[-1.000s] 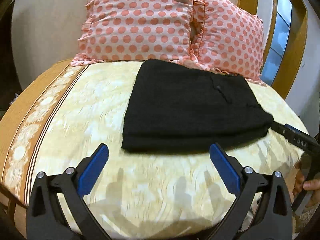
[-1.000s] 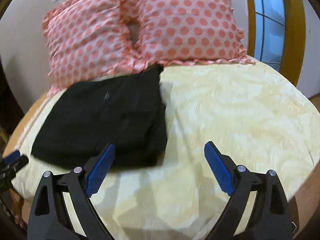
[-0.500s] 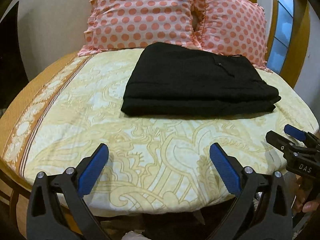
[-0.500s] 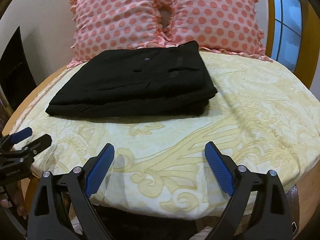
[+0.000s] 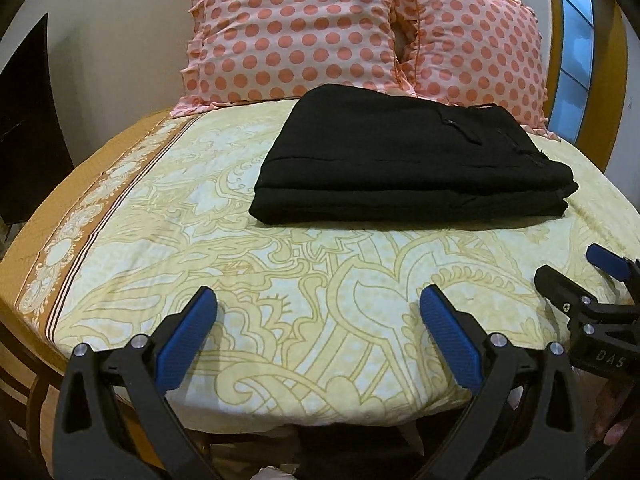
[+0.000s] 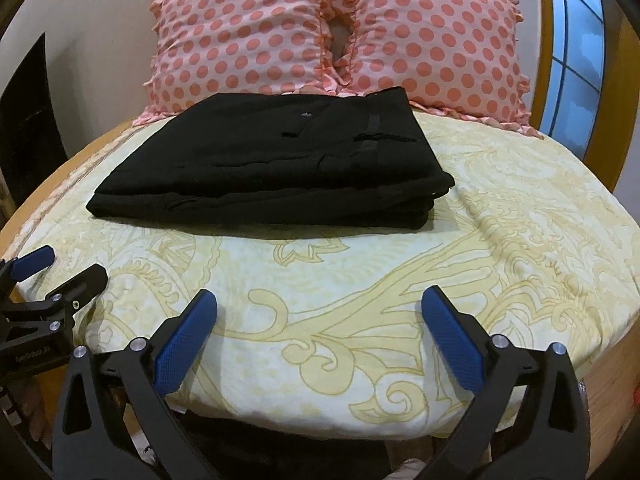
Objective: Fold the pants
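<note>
Both tools are looking the same: left gripper (image 5: 318, 312) and right gripper (image 6: 319, 312) are showing black plastic arms w/ blue ribbed pads (image 6: 186, 336) and silver screws (image 5: 498, 339). White letters "DAS" are showing on one black body.

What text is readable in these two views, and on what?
"DAS": white letters on the black body of the right tool, at the right edge of the left wrist view.
Small white print on the body of the left tool, at the left edge of the right wrist view: too blurred to read.
Black pants, pillows and bedsheet: no text.
</note>
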Demonstrator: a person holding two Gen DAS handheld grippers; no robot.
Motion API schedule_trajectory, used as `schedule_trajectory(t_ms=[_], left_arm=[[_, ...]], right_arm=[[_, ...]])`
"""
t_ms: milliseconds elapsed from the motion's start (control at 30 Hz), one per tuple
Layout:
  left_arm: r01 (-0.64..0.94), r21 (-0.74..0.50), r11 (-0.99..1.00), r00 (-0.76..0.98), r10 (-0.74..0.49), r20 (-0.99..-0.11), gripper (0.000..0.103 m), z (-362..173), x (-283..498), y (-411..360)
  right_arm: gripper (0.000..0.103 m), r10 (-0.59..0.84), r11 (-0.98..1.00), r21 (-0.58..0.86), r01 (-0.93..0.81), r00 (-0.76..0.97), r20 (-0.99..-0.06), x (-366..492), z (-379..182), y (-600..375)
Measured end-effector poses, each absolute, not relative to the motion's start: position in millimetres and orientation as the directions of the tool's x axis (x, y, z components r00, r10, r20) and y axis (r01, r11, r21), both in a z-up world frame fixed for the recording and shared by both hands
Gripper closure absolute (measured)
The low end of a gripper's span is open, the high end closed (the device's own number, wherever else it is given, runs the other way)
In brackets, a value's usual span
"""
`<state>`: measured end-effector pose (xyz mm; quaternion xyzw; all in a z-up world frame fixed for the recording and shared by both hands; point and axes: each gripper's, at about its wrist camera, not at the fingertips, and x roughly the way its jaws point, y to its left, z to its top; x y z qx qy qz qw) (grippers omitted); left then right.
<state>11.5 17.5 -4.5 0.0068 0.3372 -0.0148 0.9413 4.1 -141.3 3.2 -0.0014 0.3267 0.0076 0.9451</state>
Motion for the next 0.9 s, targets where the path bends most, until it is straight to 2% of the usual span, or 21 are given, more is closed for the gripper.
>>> schedule_trajectory(t_ms=[367,900], left_arm=[[0.026,0.003,1.000,0.785,-0.019,-0.620,0.002,-6.4,10.5,18.5],[0.026,0.003,1.000,0.786,-0.019,-0.619,0.002,-6.3,10.4,18.5]], right_arm=[[0.001,-0.029,0.999,0.001,0.036,0.825,-0.564,-2.6,-1.1,-138.2],[0.001,-0.030,0.999,0.000,0.036,0.827,-0.562,-3.0,-1.4,-138.1]])
